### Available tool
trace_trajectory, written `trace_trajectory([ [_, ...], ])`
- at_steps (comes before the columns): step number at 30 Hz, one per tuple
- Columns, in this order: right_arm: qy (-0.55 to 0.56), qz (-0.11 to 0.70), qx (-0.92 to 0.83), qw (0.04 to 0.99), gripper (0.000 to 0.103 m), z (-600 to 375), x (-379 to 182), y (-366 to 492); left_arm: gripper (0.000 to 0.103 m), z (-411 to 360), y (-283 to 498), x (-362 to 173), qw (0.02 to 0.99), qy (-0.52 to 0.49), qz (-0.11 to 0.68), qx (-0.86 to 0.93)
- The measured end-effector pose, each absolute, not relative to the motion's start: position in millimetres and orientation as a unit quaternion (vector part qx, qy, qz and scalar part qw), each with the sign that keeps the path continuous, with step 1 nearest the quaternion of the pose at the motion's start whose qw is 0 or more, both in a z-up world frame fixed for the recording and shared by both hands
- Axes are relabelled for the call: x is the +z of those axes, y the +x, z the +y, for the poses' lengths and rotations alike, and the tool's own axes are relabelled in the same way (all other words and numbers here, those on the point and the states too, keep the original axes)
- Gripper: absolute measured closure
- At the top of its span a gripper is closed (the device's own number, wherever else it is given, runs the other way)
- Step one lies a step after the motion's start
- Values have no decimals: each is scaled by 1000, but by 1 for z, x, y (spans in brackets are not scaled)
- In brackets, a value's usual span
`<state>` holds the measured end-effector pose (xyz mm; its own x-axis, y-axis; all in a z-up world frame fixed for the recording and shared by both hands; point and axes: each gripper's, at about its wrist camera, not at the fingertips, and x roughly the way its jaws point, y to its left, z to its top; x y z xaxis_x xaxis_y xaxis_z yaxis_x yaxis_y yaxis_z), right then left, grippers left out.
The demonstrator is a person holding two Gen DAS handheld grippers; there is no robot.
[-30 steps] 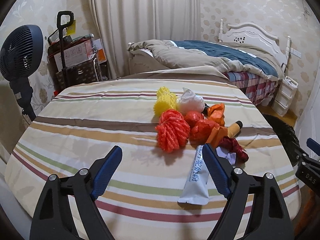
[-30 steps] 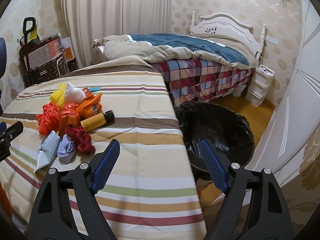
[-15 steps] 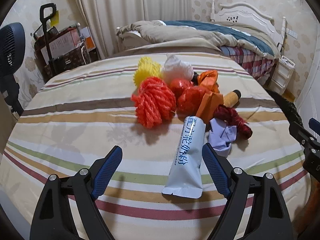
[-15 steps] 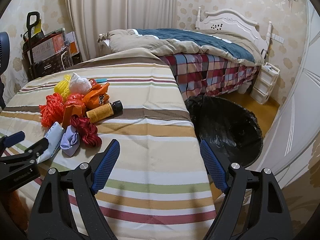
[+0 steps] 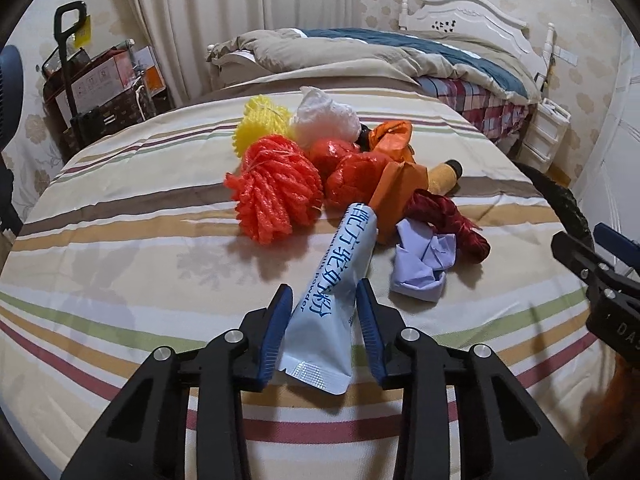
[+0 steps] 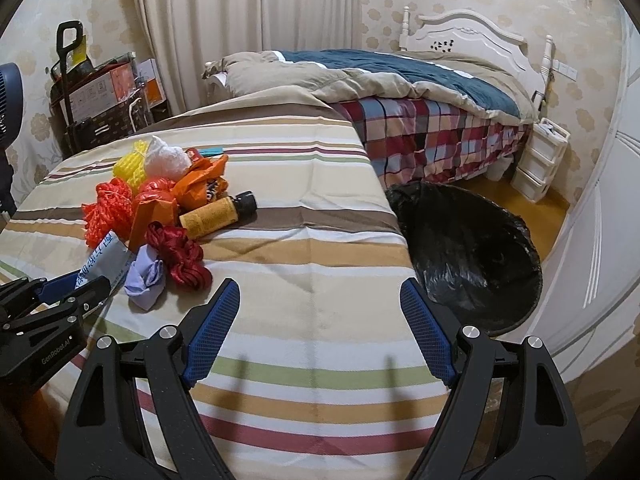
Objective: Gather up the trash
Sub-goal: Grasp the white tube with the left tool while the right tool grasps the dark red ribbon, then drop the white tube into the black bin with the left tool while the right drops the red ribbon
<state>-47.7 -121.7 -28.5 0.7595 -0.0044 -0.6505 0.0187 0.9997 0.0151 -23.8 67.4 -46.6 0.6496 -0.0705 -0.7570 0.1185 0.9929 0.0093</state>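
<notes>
The bench under a striped cloth (image 6: 320, 240) has its near edge cut off, and the black-lined round trash bin (image 6: 472, 248) beside it on the floor is partly hidden behind the bench corner. The left tool (image 5: 324, 300) grips the pale blue foil sachet (image 5: 332, 300), printed with blue characters I cannot read and "milk powder", at the near edge of the trash pile, touching the orange net bundle (image 5: 276, 192). The right tool (image 6: 320, 308) hangs wide open over bare cloth, and the left tool's body reads "GenRobot.AI"

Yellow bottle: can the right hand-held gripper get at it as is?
Probably yes. The right hand-held gripper is open and empty, and the yellow bottle lies on the pile's near right edge, with only bare striped cloth between them.
</notes>
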Motion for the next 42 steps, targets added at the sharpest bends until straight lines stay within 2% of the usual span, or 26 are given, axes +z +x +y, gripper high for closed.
trace_trajectory([
  [5, 5, 348, 13, 937, 23, -110, -28, -45, 67, 76, -33, -40, 911, 10, 408, -56],
  [17, -7, 362, 68, 930, 45, -74, -29, -17, 67, 103, -29, -25, 927, 4, 376, -10],
  [28, -6, 386, 107, 916, 53, -51, -36, 0, 67, 118, -22, -28, 926, -18, 378, 3],
  [31, 0, 395, 121, 911, 62, -46, -39, 4, 67, 123, -22, -28, 926, -25, 377, 5],
  [32, -2, 398, 123, 909, 68, -44, -40, 5, 67, 124, -22, -28, 926, -28, 378, 4],
  [35, -2, 401, 129, 907, 73, -42, -42, 5, 67, 125, -23, -28, 924, -36, 381, 0],
  [42, -3, 388, 120, 914, 75, -49, -37, -7, 67, 119, -30, -27, 926, -35, 377, -9],
])
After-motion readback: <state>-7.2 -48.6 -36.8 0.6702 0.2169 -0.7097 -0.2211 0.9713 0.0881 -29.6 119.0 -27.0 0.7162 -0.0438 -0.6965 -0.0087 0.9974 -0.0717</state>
